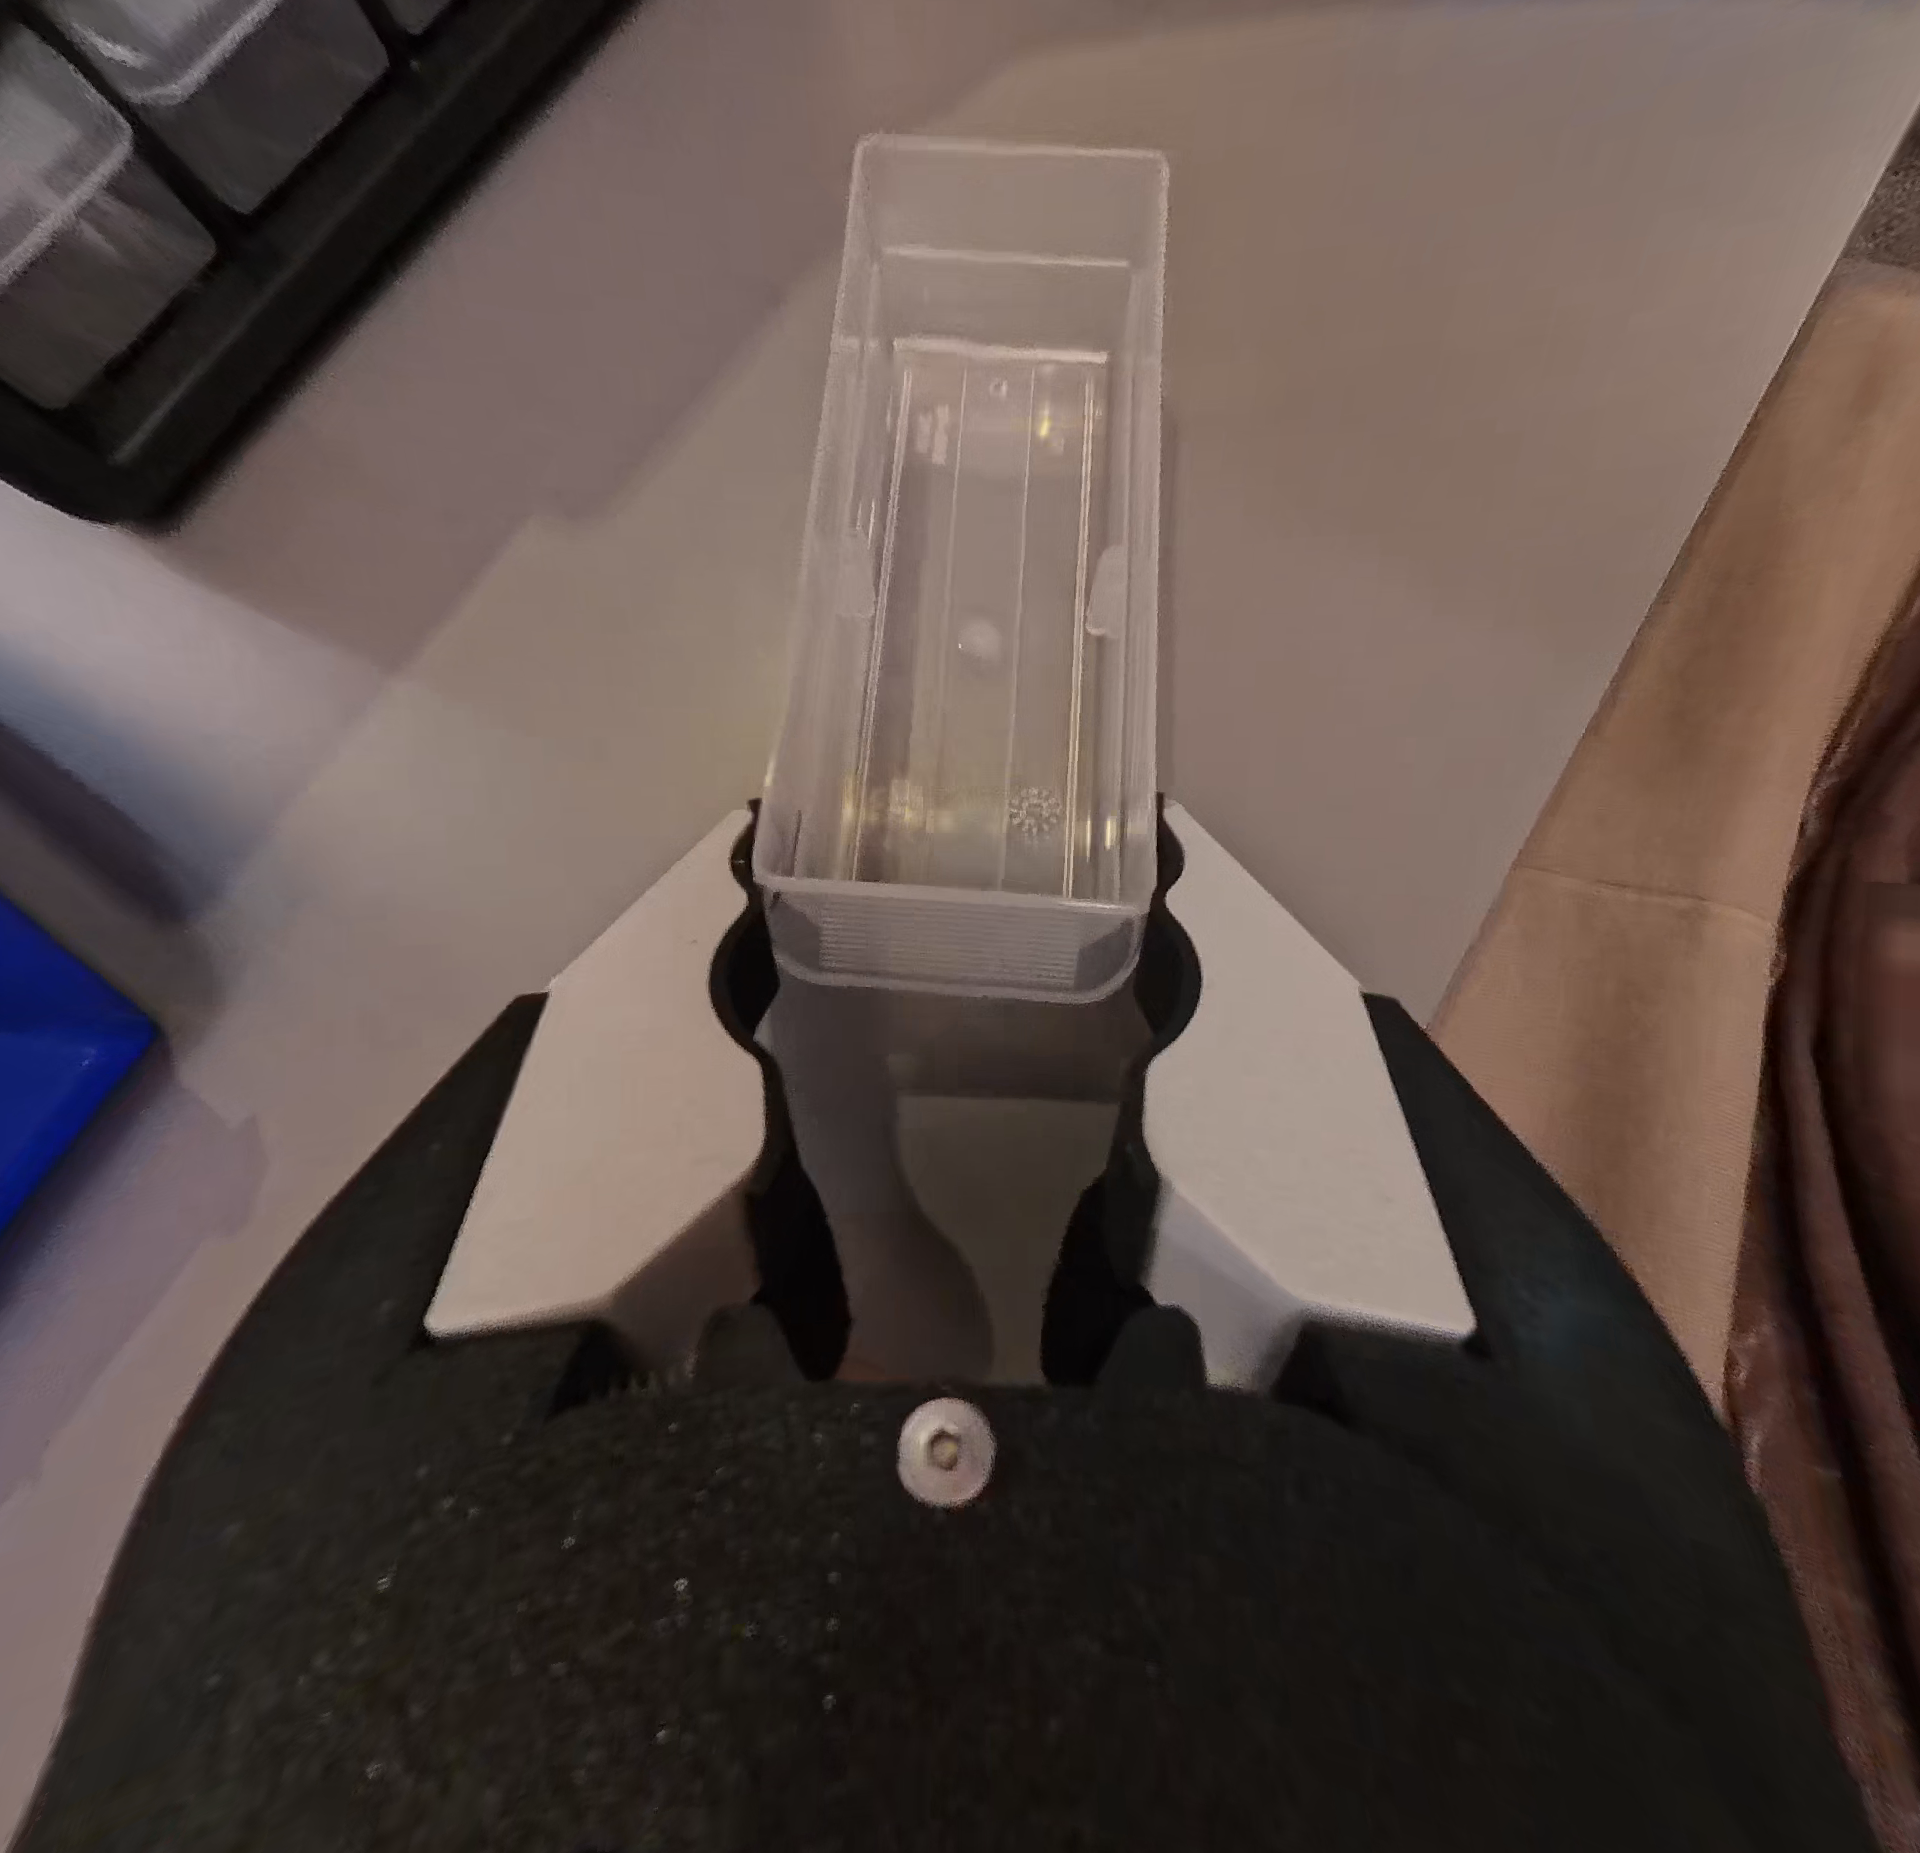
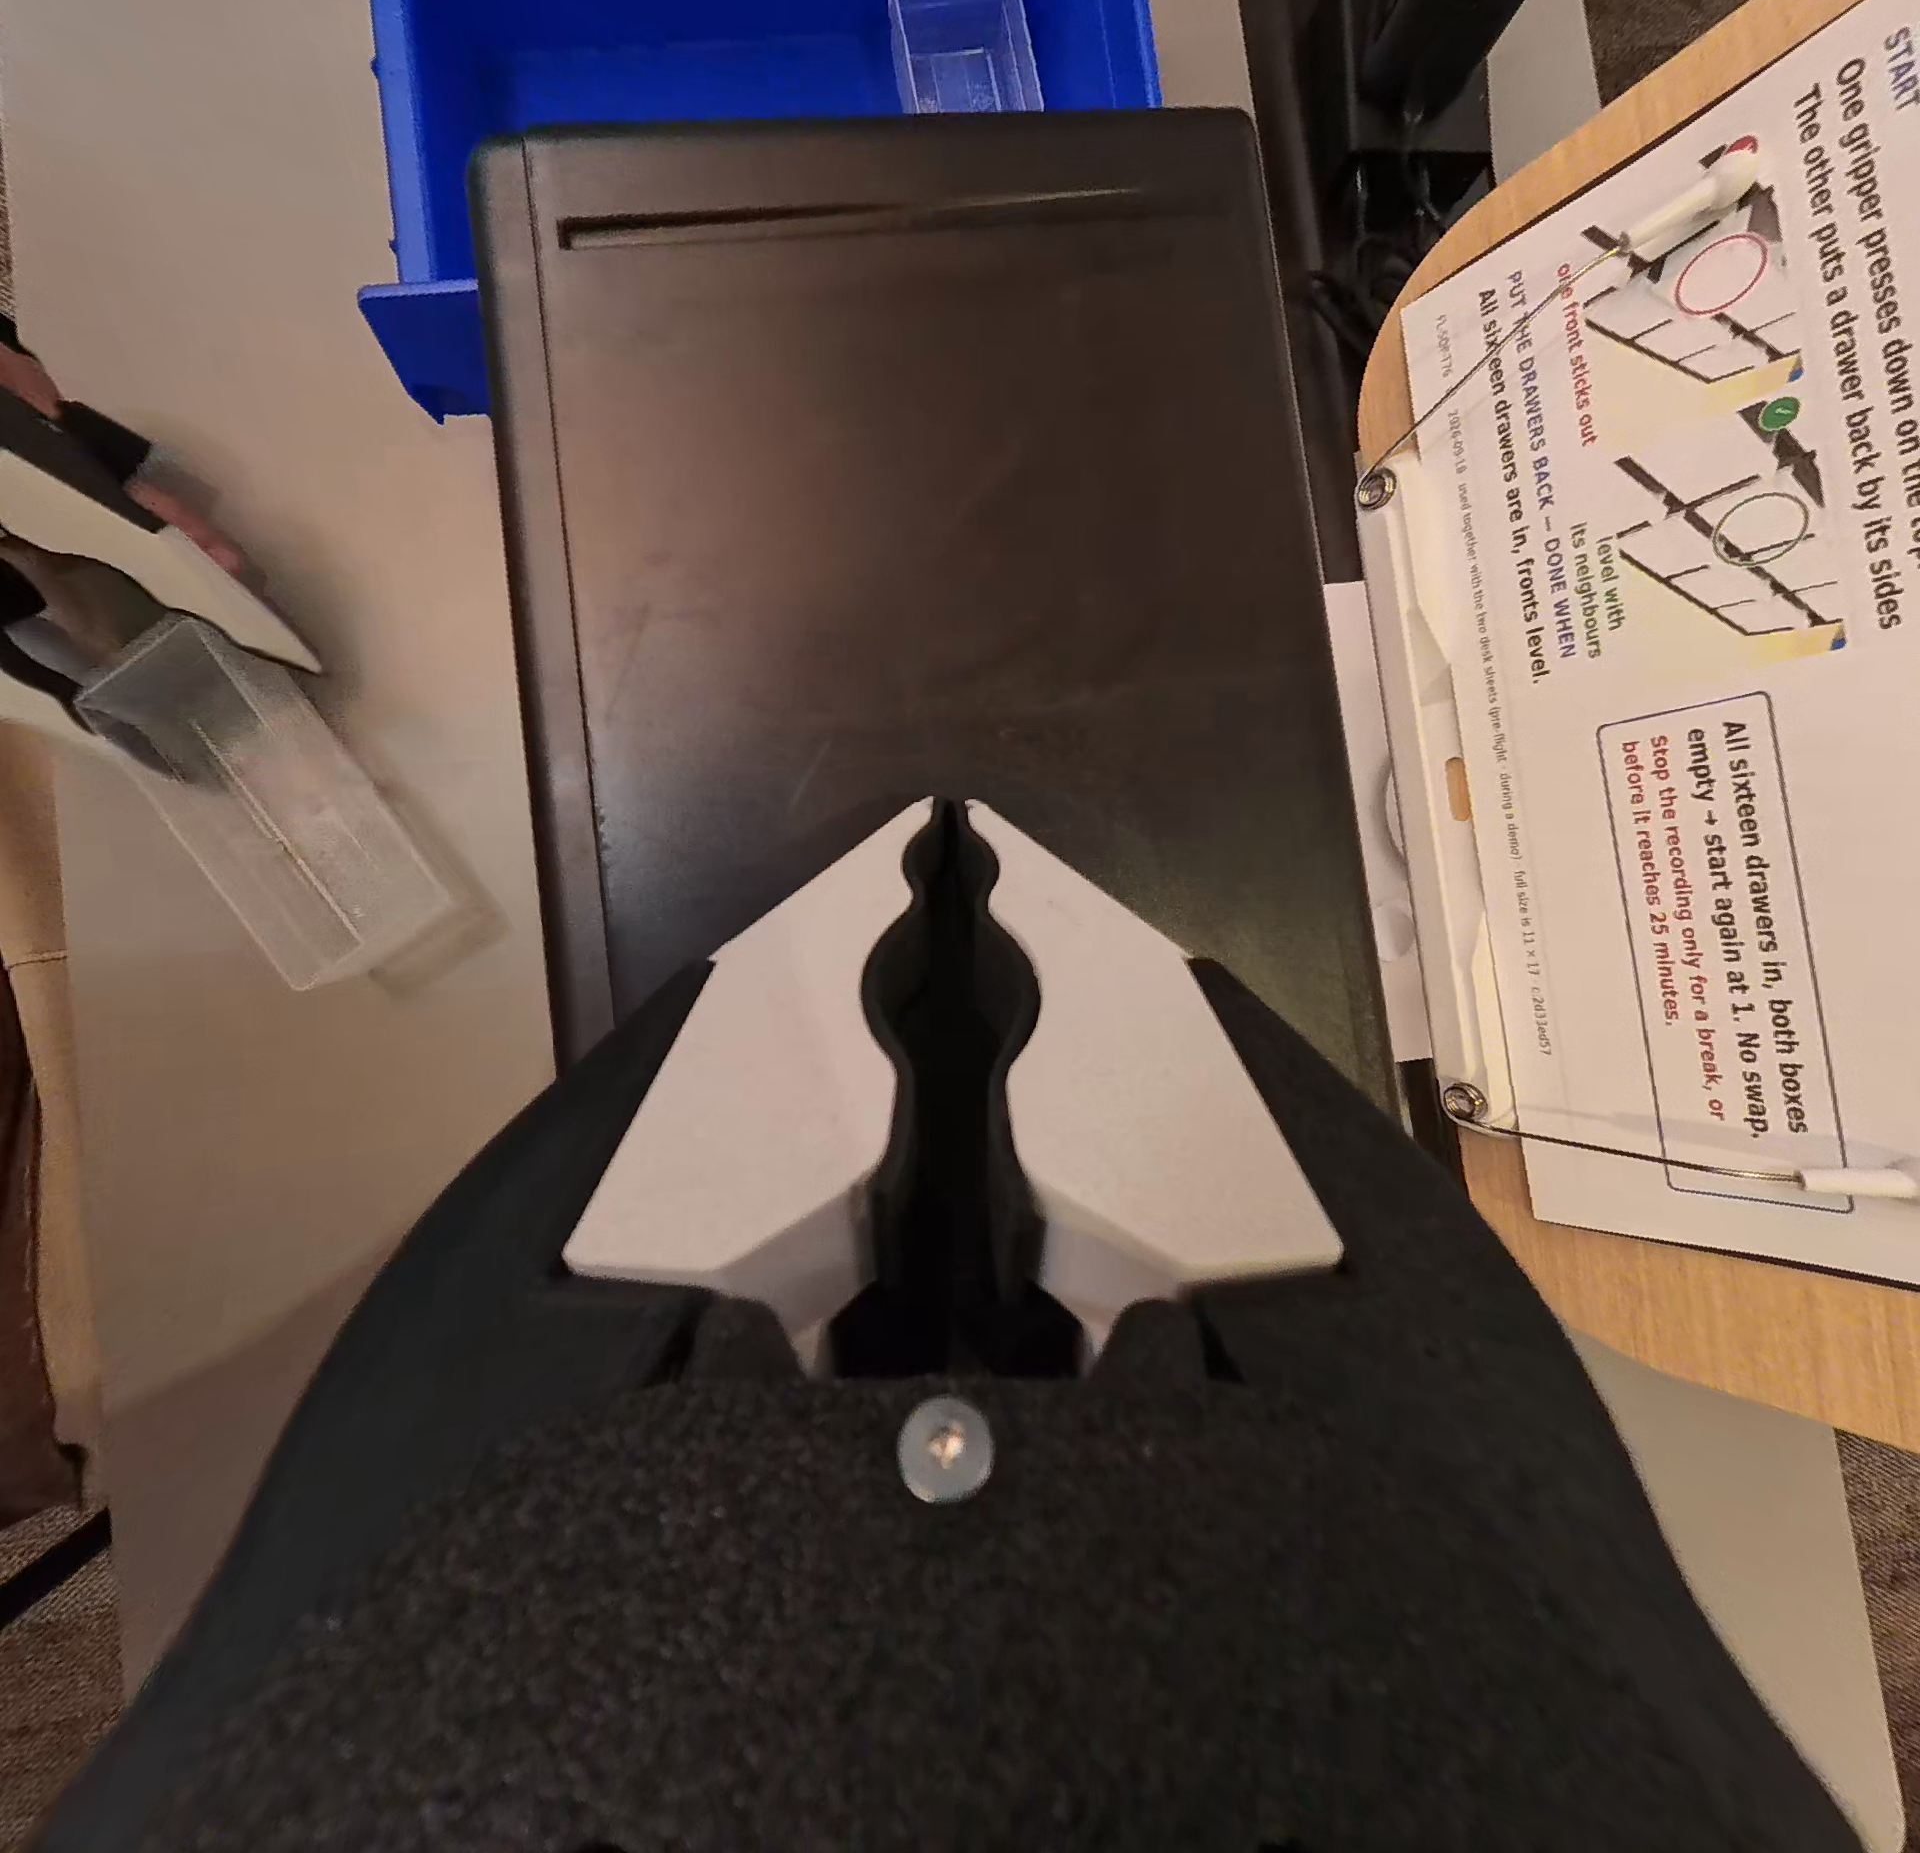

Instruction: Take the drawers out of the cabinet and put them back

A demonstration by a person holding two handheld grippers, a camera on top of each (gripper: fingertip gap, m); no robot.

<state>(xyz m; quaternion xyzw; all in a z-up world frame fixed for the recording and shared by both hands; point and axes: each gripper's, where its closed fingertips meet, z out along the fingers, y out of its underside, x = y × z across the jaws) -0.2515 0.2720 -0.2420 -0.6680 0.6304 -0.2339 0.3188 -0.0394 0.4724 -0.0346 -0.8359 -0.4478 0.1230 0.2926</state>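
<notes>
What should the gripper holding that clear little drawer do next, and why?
Probably swing the clear drawer toward the black cabinet. The left gripper grips its near end by the sides, off to one side of the cabinet, while the right gripper, shut, rests over the cabinet's top, seemingly steadying it.

The left wrist view is taken from just behind the left gripper, looking forward and down along its fingers at close range. A clear drawer fills the centre, over a pale table. The cabinet front is cut off at 10 o'clock, and a blue bin at 9 o'clock.

The right wrist view is taken from behind the right gripper, facing steeply down onto the cabinet's top at close range. The blue bin is seen at 12 o'clock.

Both views share the cabinet, bin and table. The left gripper and its drawer are seen, blurred, at 9 o'clock in the right view.
</notes>
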